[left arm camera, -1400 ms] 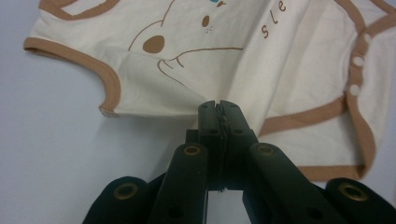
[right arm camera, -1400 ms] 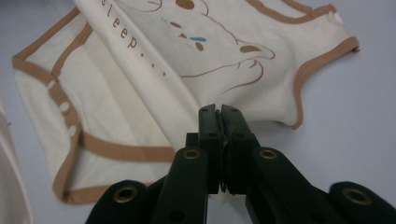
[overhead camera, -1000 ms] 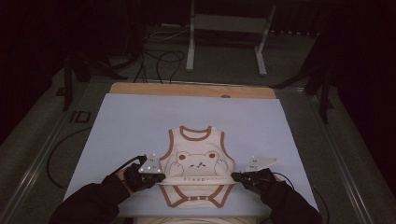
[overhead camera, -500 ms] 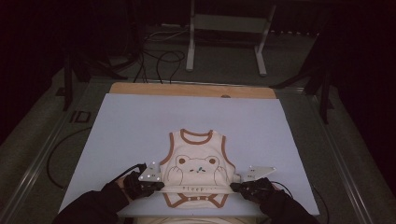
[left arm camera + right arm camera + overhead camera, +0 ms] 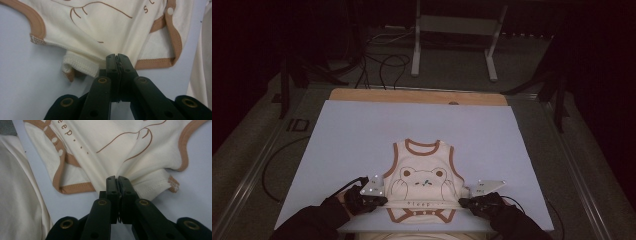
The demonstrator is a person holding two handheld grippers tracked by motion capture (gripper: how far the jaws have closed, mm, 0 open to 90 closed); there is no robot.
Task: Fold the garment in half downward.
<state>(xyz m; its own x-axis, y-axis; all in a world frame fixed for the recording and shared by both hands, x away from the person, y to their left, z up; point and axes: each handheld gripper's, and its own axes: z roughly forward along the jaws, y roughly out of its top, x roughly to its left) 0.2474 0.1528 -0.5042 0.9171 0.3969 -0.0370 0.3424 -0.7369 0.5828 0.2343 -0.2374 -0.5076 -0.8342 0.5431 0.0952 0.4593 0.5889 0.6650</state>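
While pinched, bodysuit point(image 5: 424, 182) between both hand-held grippers.

item: cream baby bodysuit point(image 5: 424, 177), brown trim, bear print
pose: face up, neck away
place: near edge of worktop point(image 5: 362, 130)

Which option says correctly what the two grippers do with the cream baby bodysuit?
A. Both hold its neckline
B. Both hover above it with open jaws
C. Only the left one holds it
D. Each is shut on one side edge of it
D: the left gripper and the right gripper each have jaws shut on a side edge of the bodysuit.
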